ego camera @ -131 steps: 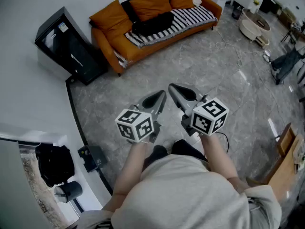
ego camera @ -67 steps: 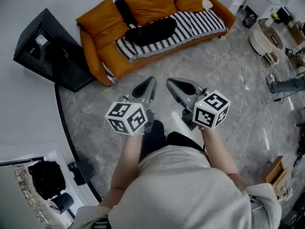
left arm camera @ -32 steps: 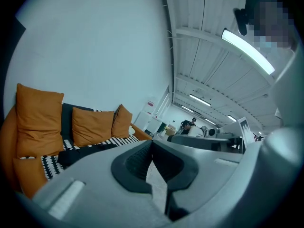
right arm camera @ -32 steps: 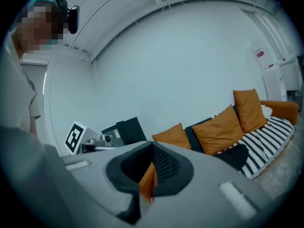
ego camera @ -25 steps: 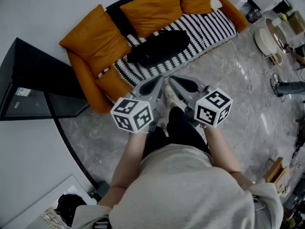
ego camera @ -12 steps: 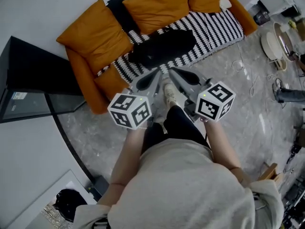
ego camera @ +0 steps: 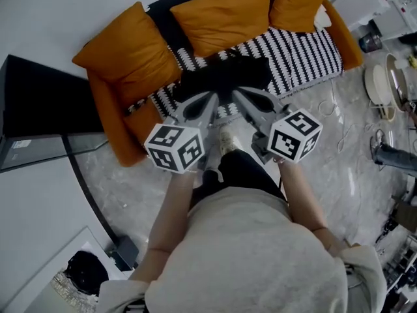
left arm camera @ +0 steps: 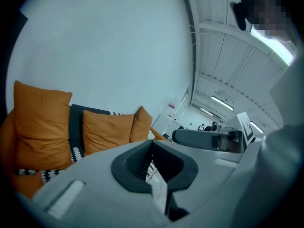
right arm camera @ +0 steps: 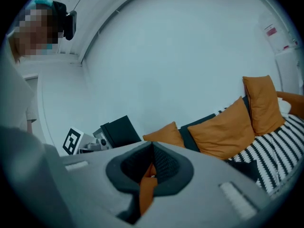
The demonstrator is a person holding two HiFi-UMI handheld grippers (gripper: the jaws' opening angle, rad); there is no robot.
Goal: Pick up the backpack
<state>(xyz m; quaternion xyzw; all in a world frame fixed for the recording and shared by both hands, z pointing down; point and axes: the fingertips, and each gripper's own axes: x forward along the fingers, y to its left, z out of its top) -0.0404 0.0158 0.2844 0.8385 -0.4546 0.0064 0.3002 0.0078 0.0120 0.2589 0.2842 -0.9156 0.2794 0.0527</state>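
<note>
The black backpack lies on the striped blanket of the orange sofa, in front of the cushions. Both grippers are held side by side in front of the person, pointing at the sofa. My left gripper is shut and empty, its tip at the backpack's near edge in the head view. The right gripper is also shut with nothing in it, just right of the left one. In the right gripper view, beyond the shut right gripper, a dark part of the backpack shows on the stripes. The left gripper looks at cushions.
Orange cushions line the sofa back. A black cabinet stands left of the sofa against the wall. A cable and a round white stand lie on the grey floor at right. A black bag sits at lower left.
The person has walked up to the sofa. Both shut grippers have moved forward and now reach the backpack's near edge instead of hanging over the floor.
</note>
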